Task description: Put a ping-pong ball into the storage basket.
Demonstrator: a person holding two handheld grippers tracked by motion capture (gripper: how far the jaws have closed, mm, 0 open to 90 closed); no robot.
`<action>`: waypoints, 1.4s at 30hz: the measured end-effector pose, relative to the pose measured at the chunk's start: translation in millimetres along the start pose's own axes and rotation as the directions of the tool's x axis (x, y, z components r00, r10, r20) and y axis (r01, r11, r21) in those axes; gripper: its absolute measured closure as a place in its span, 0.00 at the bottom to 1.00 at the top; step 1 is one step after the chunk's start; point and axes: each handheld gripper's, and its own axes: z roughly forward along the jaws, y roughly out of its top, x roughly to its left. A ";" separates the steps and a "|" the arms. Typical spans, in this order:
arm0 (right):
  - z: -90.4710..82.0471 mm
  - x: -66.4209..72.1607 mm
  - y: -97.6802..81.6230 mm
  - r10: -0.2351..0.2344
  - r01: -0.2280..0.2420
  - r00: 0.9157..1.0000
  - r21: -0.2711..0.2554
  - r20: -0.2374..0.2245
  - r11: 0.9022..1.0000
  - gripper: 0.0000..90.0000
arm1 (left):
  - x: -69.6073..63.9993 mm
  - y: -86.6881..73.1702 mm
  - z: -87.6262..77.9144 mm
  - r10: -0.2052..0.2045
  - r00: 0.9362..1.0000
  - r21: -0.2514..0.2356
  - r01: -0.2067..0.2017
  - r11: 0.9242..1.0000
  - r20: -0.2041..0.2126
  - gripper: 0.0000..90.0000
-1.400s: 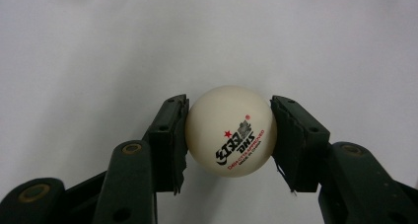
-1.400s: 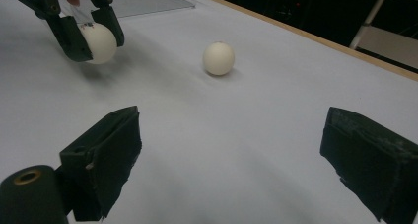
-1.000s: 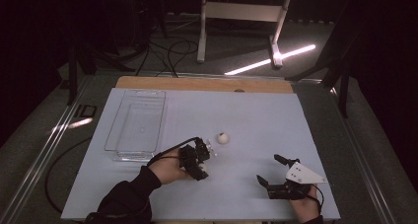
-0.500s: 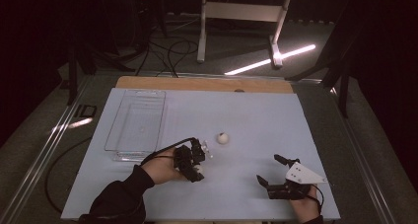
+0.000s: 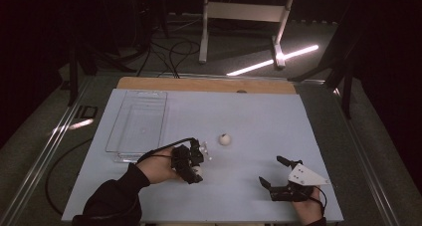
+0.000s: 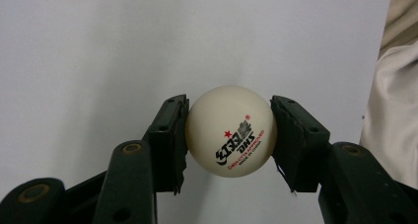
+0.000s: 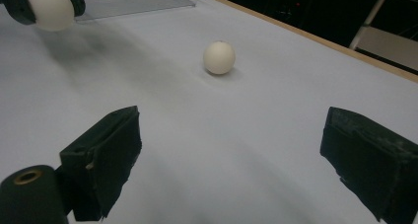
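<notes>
Left gripper view puts the ball right in front of you: your left gripper (image 6: 229, 135) is squeezing a white ping-pong ball (image 6: 230, 130) between its two black pads, one pad on each side. From the high view, that ball (image 5: 197, 170) sits low by the blue mat (image 5: 259, 121); whether it is lifted off the mat or just touching it is hard to tell from there.

So one ball is picked up. I think your next job is to carry it to the clear tray (image 5: 137, 126), which sits just beyond your left hand, toward the far left of the mat. It looks like nothing is in the tray yet.

A second ball (image 5: 225, 139) waits on the mat, near your left gripper but apart from it. You see it too in the right gripper view (image 7: 219, 57).

Your right gripper (image 5: 277, 173) rests near the front edge with its jaws spread wide and nothing between them.

So you have one ball grabbed, none dropped in, and one more to fetch.
</notes>
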 end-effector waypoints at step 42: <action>0.4 0.0 0.0 0.000 0.000 1.000 0.000 -0.001 1.000 0.09 | 7.5 -5.9 -56.6 0.051 0.998 -0.035 -0.052 0.998 -0.043 0.58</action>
